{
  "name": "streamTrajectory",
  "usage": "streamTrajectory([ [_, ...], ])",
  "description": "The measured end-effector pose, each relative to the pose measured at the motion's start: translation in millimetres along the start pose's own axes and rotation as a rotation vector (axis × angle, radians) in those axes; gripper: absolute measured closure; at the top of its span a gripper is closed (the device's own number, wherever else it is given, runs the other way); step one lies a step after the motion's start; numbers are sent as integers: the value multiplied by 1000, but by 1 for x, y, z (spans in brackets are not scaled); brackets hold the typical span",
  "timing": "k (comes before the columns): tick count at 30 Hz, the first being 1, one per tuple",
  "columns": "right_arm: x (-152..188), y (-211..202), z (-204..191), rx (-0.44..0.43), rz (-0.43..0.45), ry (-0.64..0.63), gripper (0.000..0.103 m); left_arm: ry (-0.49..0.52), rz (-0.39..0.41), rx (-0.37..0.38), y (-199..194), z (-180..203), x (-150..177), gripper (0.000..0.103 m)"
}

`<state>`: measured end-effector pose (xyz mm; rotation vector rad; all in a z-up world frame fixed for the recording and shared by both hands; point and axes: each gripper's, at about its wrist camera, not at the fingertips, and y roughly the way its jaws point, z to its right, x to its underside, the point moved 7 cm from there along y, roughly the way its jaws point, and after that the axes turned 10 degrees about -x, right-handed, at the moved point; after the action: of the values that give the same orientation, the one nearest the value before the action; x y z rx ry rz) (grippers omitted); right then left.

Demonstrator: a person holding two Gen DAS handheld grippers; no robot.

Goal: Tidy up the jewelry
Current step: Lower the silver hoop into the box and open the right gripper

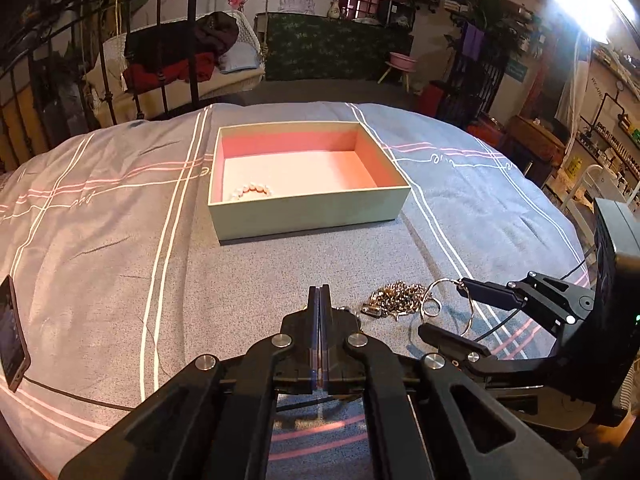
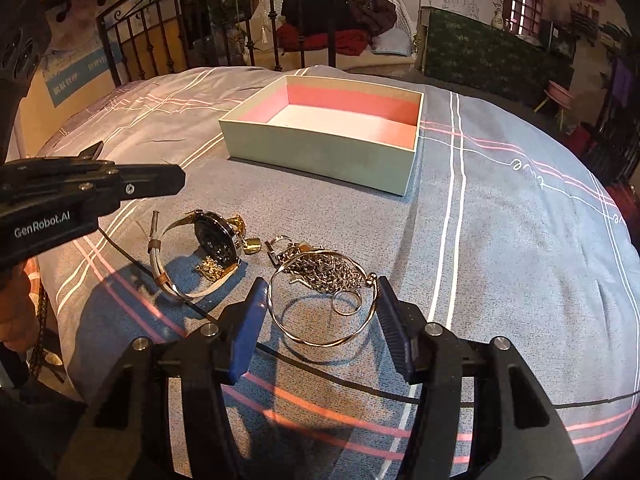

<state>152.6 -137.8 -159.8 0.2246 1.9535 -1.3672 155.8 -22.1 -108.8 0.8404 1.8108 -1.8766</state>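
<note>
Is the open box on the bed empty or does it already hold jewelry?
Not empty. The left wrist view shows a pearl bracelet lying in the near-left corner of the box; the rest of its floor is bare.

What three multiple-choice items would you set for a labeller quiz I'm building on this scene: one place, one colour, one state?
1. Where is the pearl bracelet?
A. On the bedspread
B. Inside the box
C. Between the left jaws

2. What colour are the box's inner walls?
A. Pink
B. Blue
C. Black

3. How do the jaws of the left gripper stand?
A. Wide open
B. Shut together
C. Clamped on the watch

Key:
1. B, as the beads lie on the box floor in its near left corner.
2. A, as both views show pink walls above a pale floor.
3. B, as the left wrist view shows the jaws pressed flat together.
</note>
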Motion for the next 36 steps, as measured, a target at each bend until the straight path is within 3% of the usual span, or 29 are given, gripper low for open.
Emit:
streamTrajectory([
  [8,-19,1,-2,-2,30,-34,48,6,21,-8,8,-3,-23,103],
  [16,-112,8,25,57,159,-70,48,-55,60,-30,41,-21,-96,103],
  [22,-158,36,51,76,160,-23,48,-88,18,-51,77,-30,-131,103],
  [30,-166,70,62,96,93,-11,48,-119,-66,-67,113,-37,-127,103],
  [36,-157,78,63,97,70,-5,48,-121,-84,-70,120,-36,-123,103],
])
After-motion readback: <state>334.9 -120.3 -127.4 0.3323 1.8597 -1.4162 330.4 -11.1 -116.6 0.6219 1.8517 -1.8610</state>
